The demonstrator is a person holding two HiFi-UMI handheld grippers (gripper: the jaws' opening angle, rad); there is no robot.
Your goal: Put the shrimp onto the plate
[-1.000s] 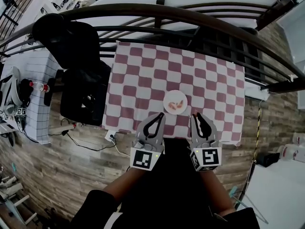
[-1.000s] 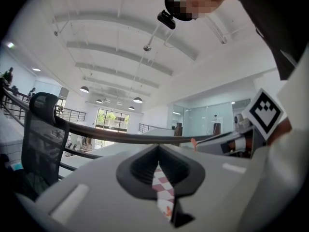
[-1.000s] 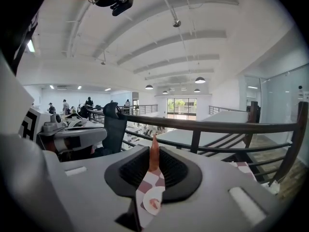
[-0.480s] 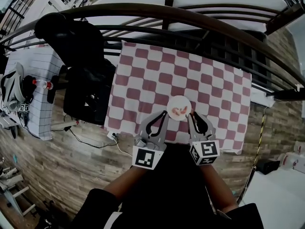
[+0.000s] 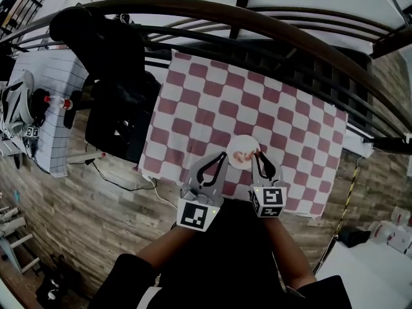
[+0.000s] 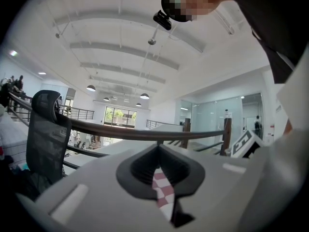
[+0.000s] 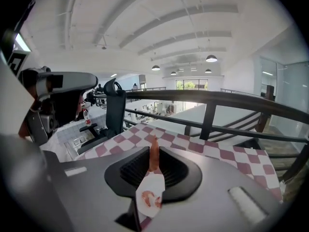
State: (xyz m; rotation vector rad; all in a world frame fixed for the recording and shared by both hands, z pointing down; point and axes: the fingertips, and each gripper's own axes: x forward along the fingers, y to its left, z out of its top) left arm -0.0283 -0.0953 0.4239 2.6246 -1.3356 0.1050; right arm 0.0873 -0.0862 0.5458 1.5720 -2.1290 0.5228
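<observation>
The right hand-held gripper [image 5: 259, 159] pinches a shrimp [image 7: 153, 159] just above the plate [image 5: 237, 145] on the checked bench [image 5: 206, 102], likely ready to release; the left hand-held gripper [image 5: 220, 159], pressed together and empty, idles beside.

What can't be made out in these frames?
Head view: shrimp count on the plate, too small, partly behind the right hand-held gripper.
Right gripper view: most of the plate, blocked by the jaws.
Left gripper view: plate and shrimp, blocked by the jaws; only cloth shows.
</observation>
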